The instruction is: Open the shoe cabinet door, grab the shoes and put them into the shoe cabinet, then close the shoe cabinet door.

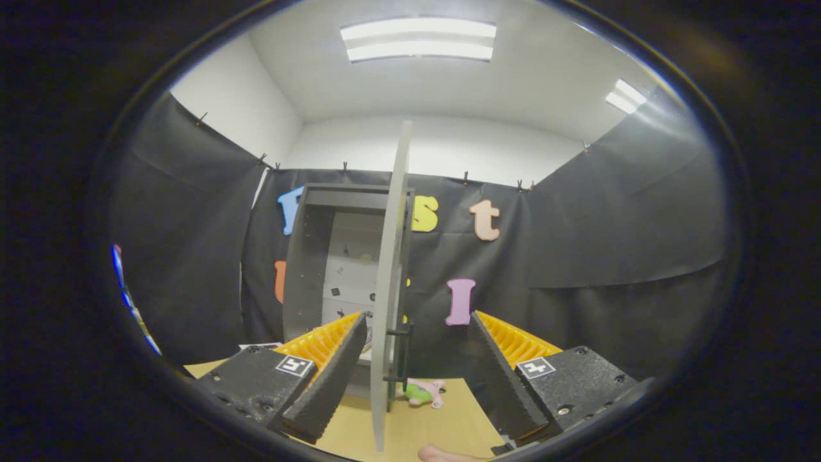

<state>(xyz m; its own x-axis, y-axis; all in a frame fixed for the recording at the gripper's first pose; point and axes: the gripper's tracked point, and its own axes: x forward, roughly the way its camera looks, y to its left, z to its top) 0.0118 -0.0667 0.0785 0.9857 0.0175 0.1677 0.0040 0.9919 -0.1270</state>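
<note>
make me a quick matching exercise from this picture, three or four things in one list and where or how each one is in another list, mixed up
Things:
1. cabinet door
2. door handle
3. small pink and green shoe
4. tongs

States:
A. lying on the tan floor beyond the door
B. open, nothing gripped
C. swung open, seen edge-on between the fingers
D. dark bar low on the door

Pairs: 1-C, 2-D, 3-A, 4-B

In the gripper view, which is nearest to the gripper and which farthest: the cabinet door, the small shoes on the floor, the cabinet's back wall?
From the open gripper:
1. Cabinet door: swung open, edge-on between the fingers.
2. Small shoes: on the floor just beyond the door, beside its handle.
3. Cabinet's back wall: deepest, inside the cabinet, beyond the left finger.
</note>
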